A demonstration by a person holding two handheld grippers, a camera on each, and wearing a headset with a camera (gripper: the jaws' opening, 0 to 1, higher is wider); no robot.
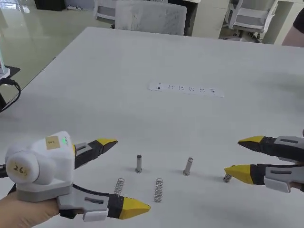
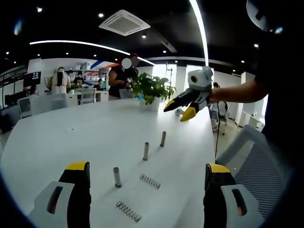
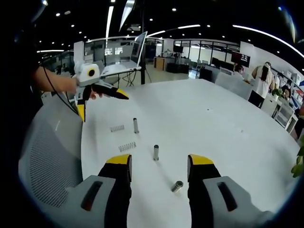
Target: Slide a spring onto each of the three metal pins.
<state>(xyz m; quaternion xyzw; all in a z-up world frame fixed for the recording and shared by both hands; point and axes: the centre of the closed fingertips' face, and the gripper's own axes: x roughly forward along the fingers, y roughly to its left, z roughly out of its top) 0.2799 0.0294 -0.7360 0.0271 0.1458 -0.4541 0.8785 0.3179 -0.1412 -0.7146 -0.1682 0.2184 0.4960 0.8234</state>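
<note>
Two metal pins stand on the white table (image 1: pixel 199 52): one upright (image 1: pixel 138 163) (image 2: pixel 116 176) (image 3: pixel 136 125), one leaning slightly (image 1: pixel 188 166) (image 2: pixel 146 150) (image 3: pixel 156 152). A third short pin (image 1: pixel 227 178) (image 2: pixel 163 138) (image 3: pixel 177 185) lies tilted by the lower jaw of my right gripper (image 1: pixel 237 156) (image 3: pixel 159 164); whether it carries a spring I cannot tell. Two loose springs (image 1: pixel 119 185) (image 1: pixel 158 190) (image 2: pixel 149 181) (image 2: pixel 128 211) lie in front of the pins. My left gripper (image 1: pixel 122 174) (image 2: pixel 147 171) hovers open left of them. Both grippers hold nothing.
A white power strip (image 1: pixel 185 89) lies flat further back on the table. Office chairs (image 1: pixel 149 16) stand beyond the far edge. A potted plant (image 2: pixel 151 88) sits at the table's end, with people behind it.
</note>
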